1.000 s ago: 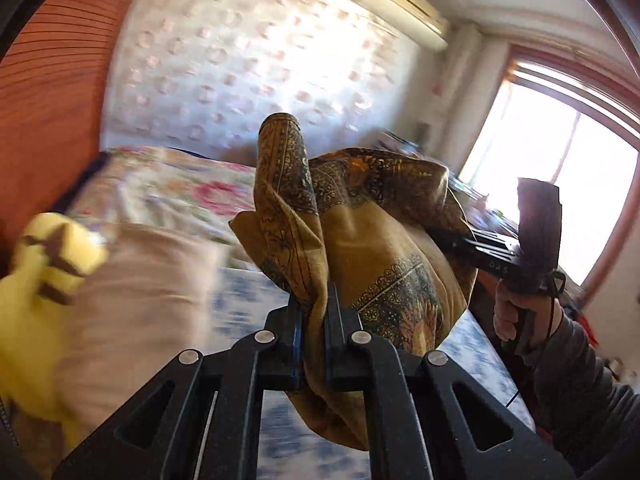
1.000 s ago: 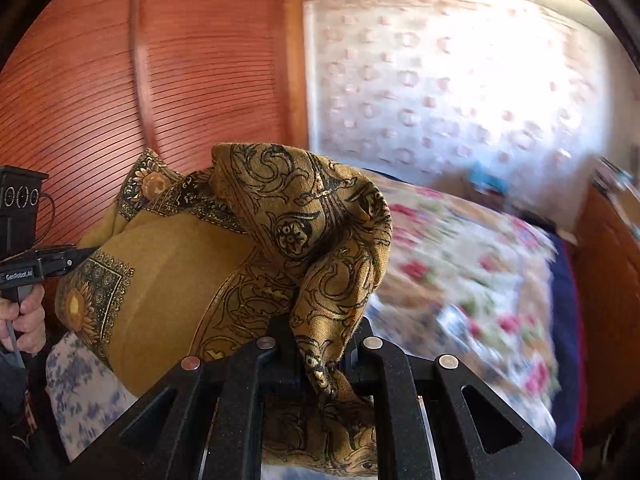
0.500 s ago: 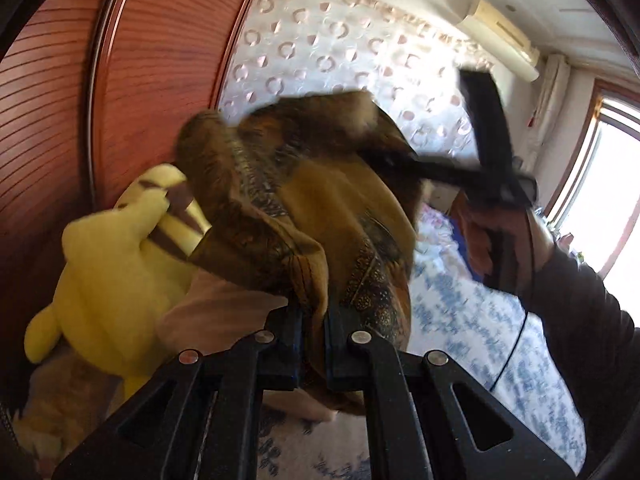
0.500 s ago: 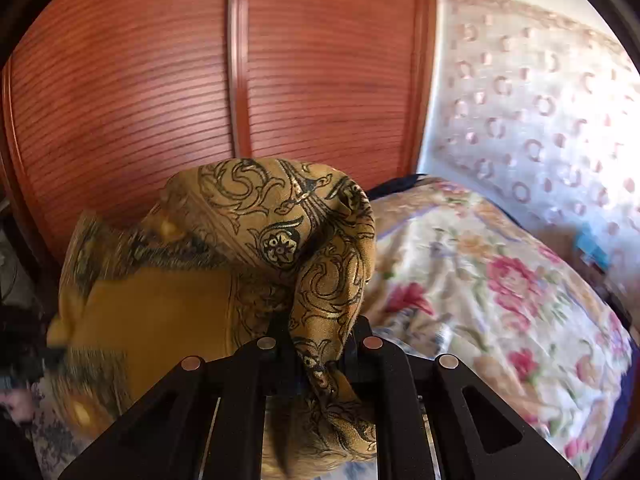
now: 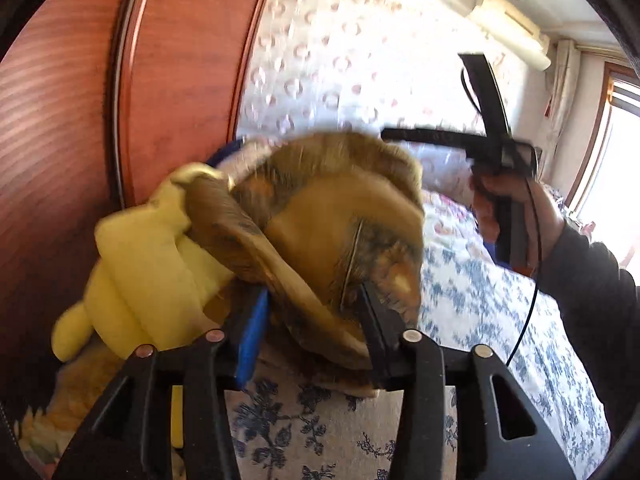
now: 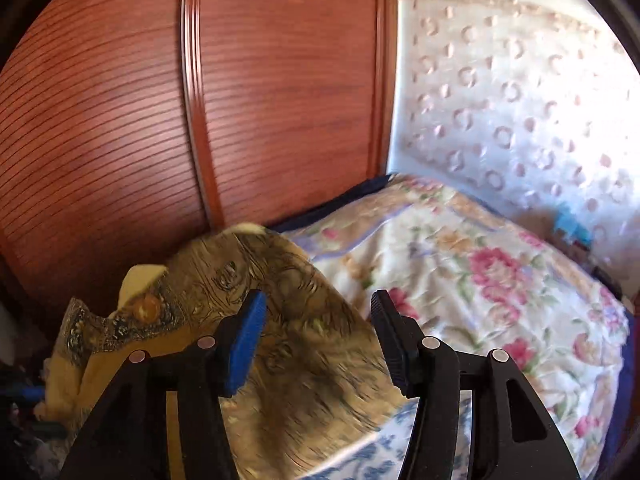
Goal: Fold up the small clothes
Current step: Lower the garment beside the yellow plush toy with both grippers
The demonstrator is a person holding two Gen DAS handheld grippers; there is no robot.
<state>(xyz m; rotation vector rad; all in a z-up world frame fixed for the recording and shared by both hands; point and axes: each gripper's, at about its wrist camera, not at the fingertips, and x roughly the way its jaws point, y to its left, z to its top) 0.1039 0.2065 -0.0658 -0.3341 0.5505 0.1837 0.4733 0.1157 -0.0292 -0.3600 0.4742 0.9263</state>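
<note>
Now both tilted-down claws, left claw (image 5: 312, 304) and right claw (image 6: 316, 320), are opening off the ochre scarf (image 5: 340, 220).

Scarf (image 5: 344, 232) on bed (image 5: 480, 304), right of plush toy (image 5: 148, 264)

A reddish wooden wardrobe (image 6: 120, 120) with ribbed sliding doors fills the left side. Beside it, a white wall (image 6: 520, 100) patterned with pale rings rises behind the bed (image 6: 480, 280), which carries a floral quilt. An air conditioner (image 5: 508, 32) hangs high near a wood-framed window (image 5: 616, 152) blazing with daylight.
</note>
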